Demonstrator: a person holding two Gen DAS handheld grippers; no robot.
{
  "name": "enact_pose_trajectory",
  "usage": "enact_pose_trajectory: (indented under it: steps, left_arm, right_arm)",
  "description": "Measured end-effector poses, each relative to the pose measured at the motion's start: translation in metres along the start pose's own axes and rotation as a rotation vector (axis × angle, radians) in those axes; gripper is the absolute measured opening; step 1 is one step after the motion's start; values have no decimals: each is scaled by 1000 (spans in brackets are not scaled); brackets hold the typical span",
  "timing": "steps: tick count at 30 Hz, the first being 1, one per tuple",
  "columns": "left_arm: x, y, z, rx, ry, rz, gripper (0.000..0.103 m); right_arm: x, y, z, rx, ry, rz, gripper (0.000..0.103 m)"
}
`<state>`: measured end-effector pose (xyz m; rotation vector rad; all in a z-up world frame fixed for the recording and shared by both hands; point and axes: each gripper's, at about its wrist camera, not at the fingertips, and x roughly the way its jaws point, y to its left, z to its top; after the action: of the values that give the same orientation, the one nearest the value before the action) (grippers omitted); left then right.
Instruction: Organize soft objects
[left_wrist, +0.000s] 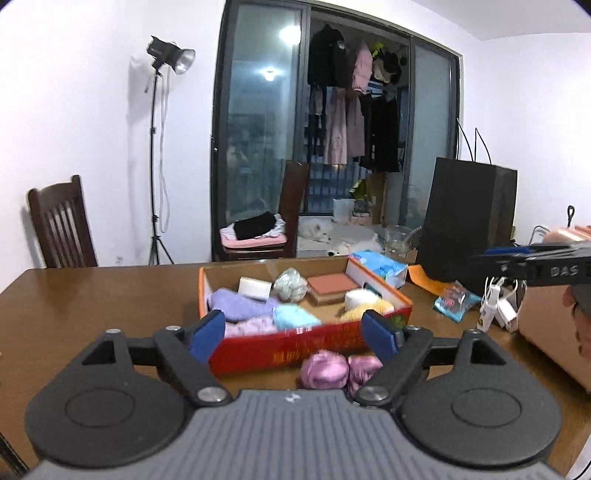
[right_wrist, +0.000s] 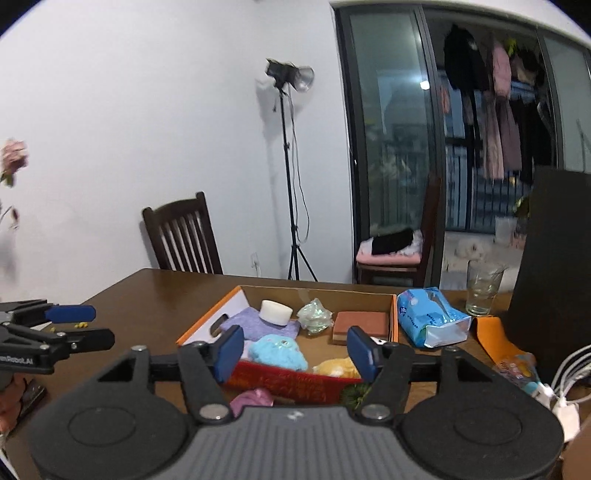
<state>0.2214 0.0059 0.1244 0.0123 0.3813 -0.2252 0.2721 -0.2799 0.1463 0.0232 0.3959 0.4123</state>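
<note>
The red box (left_wrist: 306, 341) sits mid-table, holding a purple cloth (left_wrist: 240, 306), a blue plush (left_wrist: 295, 317), a yellow plush (left_wrist: 365, 308), a white block (left_wrist: 255, 288) and a brown pad (left_wrist: 332, 286). Two pink satin balls (left_wrist: 340, 371) lie on the table (left_wrist: 92, 295) against the box's near wall. The left gripper (left_wrist: 293, 332) and right gripper (right_wrist: 293, 352) are both released, nothing between their jaws. A blue tissue pack (right_wrist: 430, 319) lies beside the box, toward the far edge.

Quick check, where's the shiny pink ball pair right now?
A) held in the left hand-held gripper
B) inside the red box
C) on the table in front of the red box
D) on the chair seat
C: the pink ball pair lies on the table just outside the near wall of the red box, with the left hand-held gripper open and empty above it.
</note>
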Motion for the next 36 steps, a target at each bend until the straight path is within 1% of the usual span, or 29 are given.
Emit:
enact_pose_trajectory:
  steps: [4, 6, 10, 12, 15, 17, 19, 21, 22, 23, 24, 25, 26, 27, 28, 29, 31, 33, 34, 35, 36]
  left_arm:
    - [-33, -17, -42, 20, -41, 32, 96]
    - [-47, -23, -62, 14, -57, 39, 97]
    - [-72, -27, -99, -66, -41, 34, 100]
    - [-80, -26, -113, -96, -25, 22, 101]
    - [-80, -21, -123, -117, 0, 18, 101]
    - [-75, -19, -122, -126, 5, 20, 101]
    - [-67, -19, -120, -137, 7, 3, 101]
    - [-57, -20, -123, -142, 22, -25, 101]
    - [-49, -21, -124, -139, 36, -34, 100]
    - [-39, -24, -125, -130, 50, -44, 99]
    - [-31, -27, -125, -125, 59, -59, 98]
    - [-21, -31, -123, -120, 73, -85, 93]
    - [-9, -35, -122, -116, 95, -118, 86]
    - [4, -38, -120, -112, 120, -152, 82]
    - [17, -42, -119, -113, 147, -182, 74]
    - [30, -46, -117, -117, 172, -205, 67]
    - [55, -53, -116, -127, 221, -240, 61]
    - [79, -58, -114, -144, 258, -276, 59]
    - [90, -59, -114, -157, 280, -299, 55]
    - [99, -60, -115, -174, 305, -320, 49]
    - [107, -61, -115, -186, 329, -335, 46]
  right_arm:
    - [-34, 14, -37, -14, -28, -10, 68]
    - [-49, 22, -59, -4, -30, -11, 70]
    - [-77, 42, -103, -13, -22, 0, 72]
    - [-90, 48, -123, 17, -16, 12, 74]
    - [-98, 50, -145, 79, 7, 41, 76]
    - [-95, 53, -153, 67, 30, 23, 76]
    - [-93, 56, -160, 73, 38, 12, 76]
    - [-86, 52, -164, 106, 48, 16, 74]
    - [-80, 50, -166, 127, 54, 8, 69]
    - [-75, 48, -169, 144, 64, -1, 64]
    - [-69, 45, -172, 164, 74, -9, 62]
    - [-62, 40, -176, 188, 87, -14, 57]
    - [-55, 35, -178, 211, 97, -20, 51]
    - [-49, 30, -181, 237, 107, -24, 47]
    - [-43, 24, -183, 269, 115, -23, 40]
    - [-38, 19, -185, 299, 123, -19, 35]
    - [-29, 10, -187, 336, 138, -7, 30]
    - [-20, 6, -187, 346, 155, -9, 30]
    - [-15, 4, -188, 351, 163, -9, 30]
    - [-9, 1, -188, 358, 173, -5, 30]
    - [-4, -1, -188, 368, 185, -2, 30]
